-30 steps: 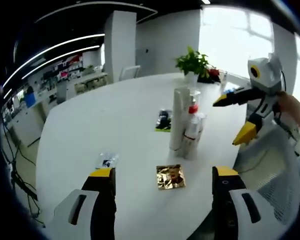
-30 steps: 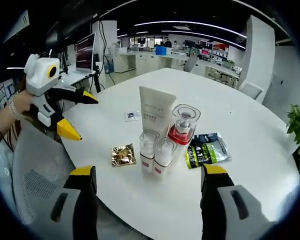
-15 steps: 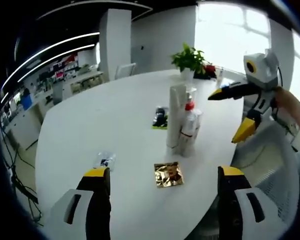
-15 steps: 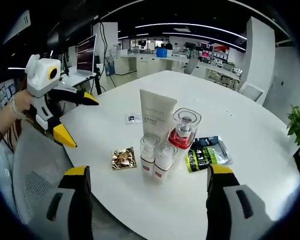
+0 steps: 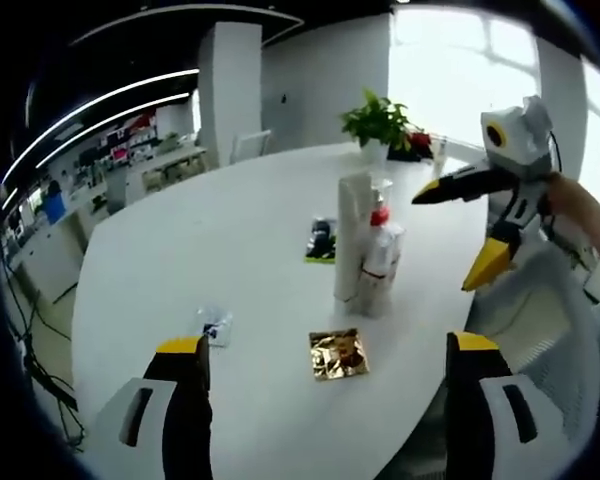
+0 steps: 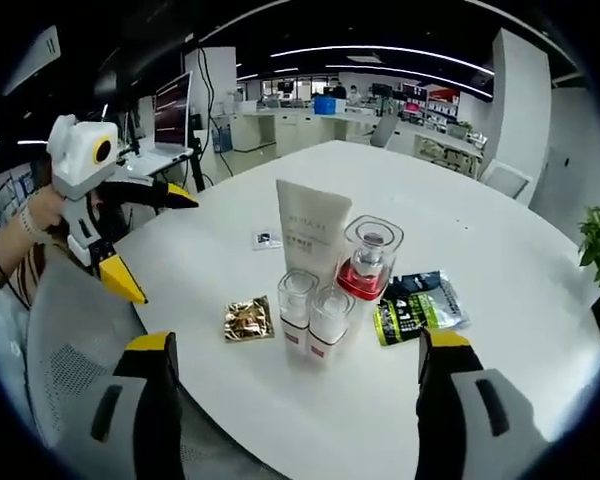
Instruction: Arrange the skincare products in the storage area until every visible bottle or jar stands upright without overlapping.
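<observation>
Bottles point(image 6: 315, 315), tube point(image 6: 311, 232), jar point(image 6: 368, 256): upright, clustered frame centre, unmoved since earlier. Both grippers point(image 5: 325, 385) point(image 6: 295, 385) empty, jaws wider than before; task looks complete.

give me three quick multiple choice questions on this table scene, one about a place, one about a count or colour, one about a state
1. Where does the gold foil packet lie?
A. flat on the table beside the small bottles
B. on top of the tube
C. between the jaws of the right gripper

2. How many small clear-capped bottles stand in front of the white tube?
A. one
B. two
C. four

3. How is the left gripper?
A. shut on the tube
B. shut on a bottle
C. open, holding nothing

Answers: 1 A, it lies flat left of them. 2 B, a pair stands side by side. 3 C, its yellow tips are wide apart over the table edge.
</observation>
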{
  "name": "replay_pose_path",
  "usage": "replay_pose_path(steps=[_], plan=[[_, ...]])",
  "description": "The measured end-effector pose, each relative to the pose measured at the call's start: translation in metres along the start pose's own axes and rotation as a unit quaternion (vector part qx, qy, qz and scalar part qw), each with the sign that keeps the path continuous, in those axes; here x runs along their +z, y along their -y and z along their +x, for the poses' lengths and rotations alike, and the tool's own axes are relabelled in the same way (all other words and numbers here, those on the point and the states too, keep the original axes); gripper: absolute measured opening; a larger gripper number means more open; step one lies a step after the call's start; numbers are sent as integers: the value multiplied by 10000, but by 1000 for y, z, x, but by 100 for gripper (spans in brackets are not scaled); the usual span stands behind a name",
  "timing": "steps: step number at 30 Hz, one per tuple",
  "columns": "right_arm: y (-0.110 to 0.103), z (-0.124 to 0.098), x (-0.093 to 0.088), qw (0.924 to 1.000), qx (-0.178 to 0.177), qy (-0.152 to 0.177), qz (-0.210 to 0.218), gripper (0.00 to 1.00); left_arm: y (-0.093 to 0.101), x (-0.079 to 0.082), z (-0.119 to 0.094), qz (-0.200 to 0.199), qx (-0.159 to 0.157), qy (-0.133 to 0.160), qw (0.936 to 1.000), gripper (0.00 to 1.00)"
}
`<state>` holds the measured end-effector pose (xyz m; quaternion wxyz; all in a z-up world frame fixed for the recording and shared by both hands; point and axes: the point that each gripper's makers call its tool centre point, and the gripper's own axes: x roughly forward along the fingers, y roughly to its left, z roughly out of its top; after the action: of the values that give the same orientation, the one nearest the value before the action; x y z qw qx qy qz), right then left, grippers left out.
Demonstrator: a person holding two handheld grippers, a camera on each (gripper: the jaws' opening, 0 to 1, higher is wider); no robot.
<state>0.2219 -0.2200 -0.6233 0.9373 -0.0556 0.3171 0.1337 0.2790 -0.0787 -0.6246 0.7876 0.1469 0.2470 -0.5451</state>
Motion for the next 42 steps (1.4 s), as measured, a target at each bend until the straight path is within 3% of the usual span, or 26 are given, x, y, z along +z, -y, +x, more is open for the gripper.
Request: replay_pose_path(steps=[4,9,14,19,24,28,30,38,42], plan=[[10,-1,-11,9998,-146,-151,7,100,0,-1,1,-23,7,-37,10000,97],[28,-3,-20,9994,-205,-111,261,100,0,-2,-1,-27,2,-73,10000,97],[69,-4,-46,9947,-481,-159,895,100,-3,-6,-2,-169,77,-123,9998,97],[106,-6,-72,9892,-784,-398,1174,91,-3,-8,-2,-201,103,-112,9997,97],[113,2,-82,9869,-686,-537,1358,78,-2,-11,-3,-237,96,-137,9996,97],[109,14,-72,9883,-384,-259,1451,75,-2,-12,-5,-329,96,-110,9994,97],[112,18,-71,9877,-365,-233,1500,68,0,-13,-5,-337,87,-124,9993,97],[116,41,-84,9842,-202,-662,1631,46,0,-18,-10,-446,121,-71,9989,97],[123,51,-87,9781,-241,-670,1955,43,3,-22,-11,-481,115,-28,9988,97]])
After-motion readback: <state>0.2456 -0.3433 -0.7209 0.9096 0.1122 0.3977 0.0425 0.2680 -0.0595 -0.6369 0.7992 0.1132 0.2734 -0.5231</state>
